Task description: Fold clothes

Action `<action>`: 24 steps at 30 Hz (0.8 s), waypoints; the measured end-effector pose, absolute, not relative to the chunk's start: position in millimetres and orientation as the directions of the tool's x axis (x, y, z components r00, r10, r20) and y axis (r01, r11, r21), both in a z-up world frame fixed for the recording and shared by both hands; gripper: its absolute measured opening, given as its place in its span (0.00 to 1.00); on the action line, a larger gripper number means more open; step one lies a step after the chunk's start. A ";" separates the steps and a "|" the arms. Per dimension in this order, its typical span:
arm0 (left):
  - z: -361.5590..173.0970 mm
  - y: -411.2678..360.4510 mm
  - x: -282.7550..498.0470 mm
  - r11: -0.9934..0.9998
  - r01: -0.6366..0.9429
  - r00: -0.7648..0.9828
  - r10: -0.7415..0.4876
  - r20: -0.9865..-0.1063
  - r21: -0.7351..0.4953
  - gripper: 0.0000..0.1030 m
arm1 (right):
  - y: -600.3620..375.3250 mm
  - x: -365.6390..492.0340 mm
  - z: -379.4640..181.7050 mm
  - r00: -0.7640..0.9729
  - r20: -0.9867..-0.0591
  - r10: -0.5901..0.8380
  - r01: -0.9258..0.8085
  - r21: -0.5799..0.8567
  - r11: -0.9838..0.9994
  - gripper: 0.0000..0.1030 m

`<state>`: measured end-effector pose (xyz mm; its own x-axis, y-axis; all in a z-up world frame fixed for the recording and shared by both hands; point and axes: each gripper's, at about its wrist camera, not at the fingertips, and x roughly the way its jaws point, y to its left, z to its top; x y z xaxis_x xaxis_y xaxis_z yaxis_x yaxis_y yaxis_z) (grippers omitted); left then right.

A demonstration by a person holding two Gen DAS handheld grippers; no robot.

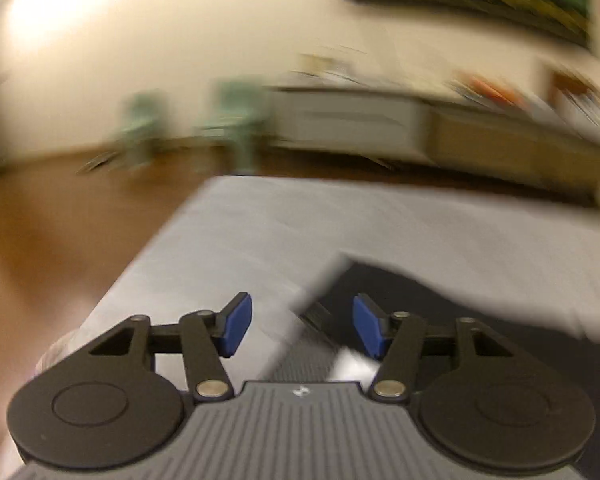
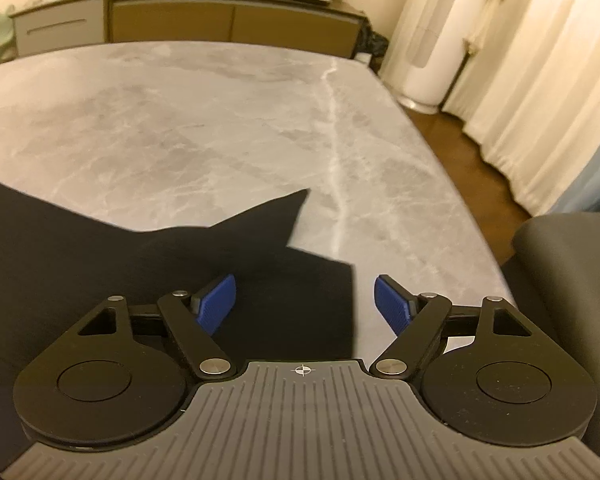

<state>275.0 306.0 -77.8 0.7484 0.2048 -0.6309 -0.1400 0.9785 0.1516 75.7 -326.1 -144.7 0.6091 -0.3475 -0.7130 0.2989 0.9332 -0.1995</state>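
Black garment (image 2: 140, 264) lies under right hand-held gripper (image 2: 305, 306).

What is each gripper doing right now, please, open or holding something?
Left gripper: open, holding nothing.
Right gripper: open, holding nothing, over the black garment.

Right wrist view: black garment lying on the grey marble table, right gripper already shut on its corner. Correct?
Not quite. The right gripper is open, its blue pads spread apart with nothing clamped between them, as the right wrist view shows. The rest holds: the black garment lies on the grey marble table.
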 end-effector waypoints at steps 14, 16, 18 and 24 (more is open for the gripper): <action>-121.3 276.2 206.9 0.886 0.223 0.666 0.166 -0.727 0.406 0.69 | -290.0 95.4 -118.4 0.681 -0.653 -0.332 0.276 -0.191 0.942 0.80; -118.7 274.2 222.3 0.898 0.186 0.703 0.162 -0.692 0.399 0.64 | -286.8 99.2 -122.1 0.671 -0.658 -0.343 0.277 -0.207 0.938 0.80; -106.5 294.7 251.9 0.963 0.038 0.773 0.141 -0.618 0.267 0.54 | -286.5 102.8 -125.9 0.659 -0.664 -0.354 0.285 -0.215 0.934 0.80; -83.8 355.8 266.3 0.911 -0.345 0.830 0.184 -0.526 -0.226 0.58 | -293.4 106.3 -136.6 0.621 -0.684 -0.383 0.306 -0.239 0.922 0.80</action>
